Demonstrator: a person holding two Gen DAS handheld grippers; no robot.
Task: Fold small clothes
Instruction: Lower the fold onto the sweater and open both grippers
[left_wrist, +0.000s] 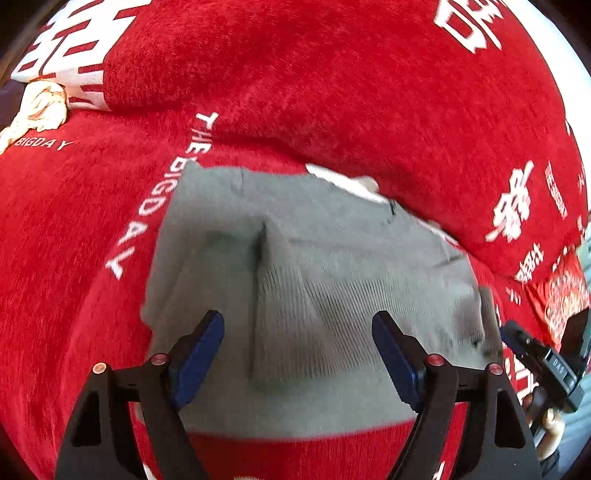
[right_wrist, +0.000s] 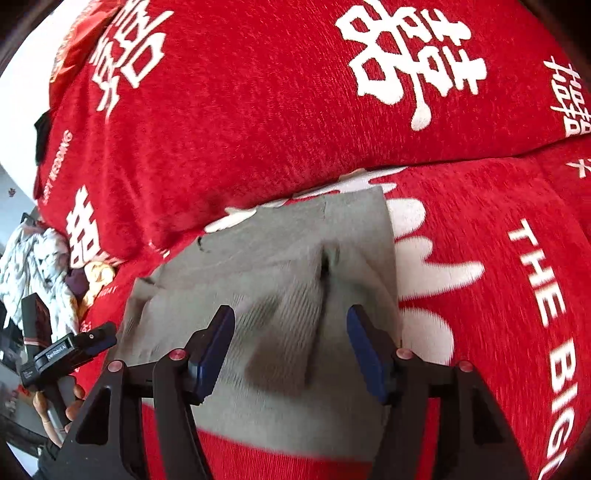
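Observation:
A small grey knit garment (left_wrist: 314, 266) lies flat on the red bedspread (left_wrist: 74, 240), with a raised fold ridge down its middle. My left gripper (left_wrist: 297, 354) is open and empty, hovering over the garment's near part. The same garment shows in the right wrist view (right_wrist: 280, 258), with a crease at its centre. My right gripper (right_wrist: 291, 350) is open and empty above the garment's near edge. The right gripper also shows at the right edge of the left wrist view (left_wrist: 543, 362), and the left gripper at the left edge of the right wrist view (right_wrist: 70, 350).
A red pillow (left_wrist: 295, 74) with white characters lies just behind the garment, also in the right wrist view (right_wrist: 277, 110). A cream crumpled cloth (left_wrist: 40, 107) lies at the far left. A pile of clothes (right_wrist: 37, 266) sits beside the bed at the left.

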